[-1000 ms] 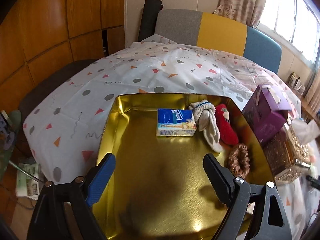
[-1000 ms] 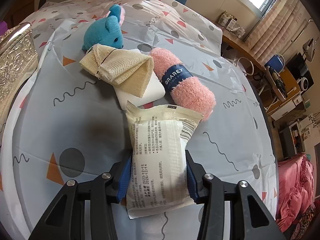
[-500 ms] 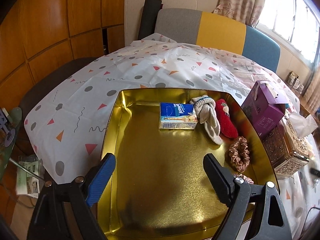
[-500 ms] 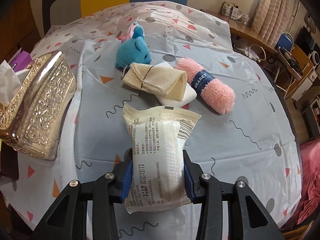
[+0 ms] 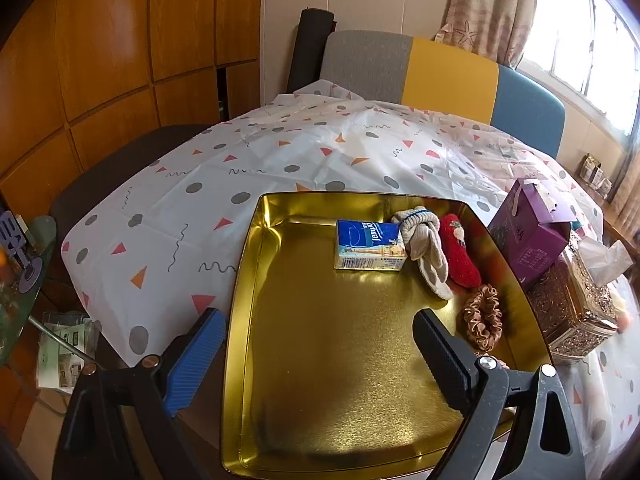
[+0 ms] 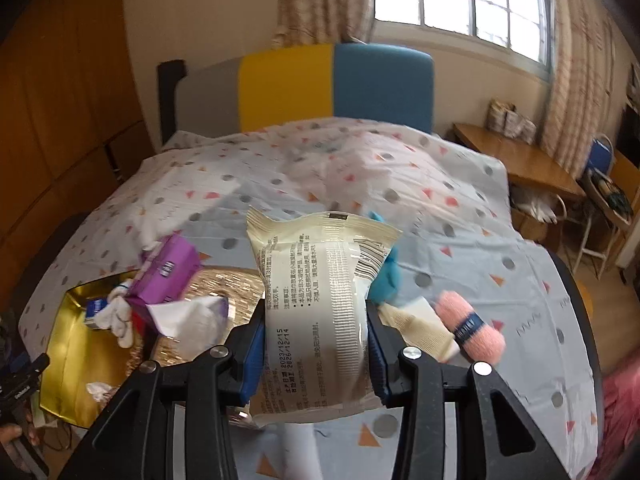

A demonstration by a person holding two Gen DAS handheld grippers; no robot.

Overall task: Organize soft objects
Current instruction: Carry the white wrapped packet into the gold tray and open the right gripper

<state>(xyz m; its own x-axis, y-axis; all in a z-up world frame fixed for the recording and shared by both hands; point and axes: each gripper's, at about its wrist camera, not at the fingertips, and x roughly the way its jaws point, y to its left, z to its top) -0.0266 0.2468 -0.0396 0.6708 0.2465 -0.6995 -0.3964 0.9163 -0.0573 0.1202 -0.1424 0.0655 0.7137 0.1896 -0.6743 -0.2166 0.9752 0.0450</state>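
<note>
R gripper (image 6: 316, 344) had its jaws closed across the lower middle of the cream sealed packet (image 6: 320, 300), which was lifted off the surface and stood upright between them, top seal uppermost. Packet looked light and squashy: film wrapper w/ a soft block inside, so prob. easy to carry but the film is likely slick and could slide if the grip eased. Mid-body hold seemed right; crimped ends would prob. just fold.

L gripper (image 5: 316, 340) hung w/ jaws wide apart, holding nothing, over the near edge of the gold tray (image 5: 256, 280), which sat by the surface's left edge. At the tray's far right side lay a blue tissue pack (image 5: 368, 246), pale socks (image 5: 428, 256), a red fuzzy item (image 5: 458, 254) and a tan scrunchie (image 5: 484, 322). Most of the tray floor was bare, so room for the packet.

Not yet in the tray, towards the surface's right edge: pink yarn roll (image 6: 470, 330), cream folded cloth (image 6: 416, 326), blue plush (image 6: 386, 276) partly hidden behind the packet. All looked soft and light; the yarn best pinched at its band.

A purple box (image 5: 528, 236) and an ornate gold tissue box (image 5: 576, 312) stood just beside the tray's right rim.
</note>
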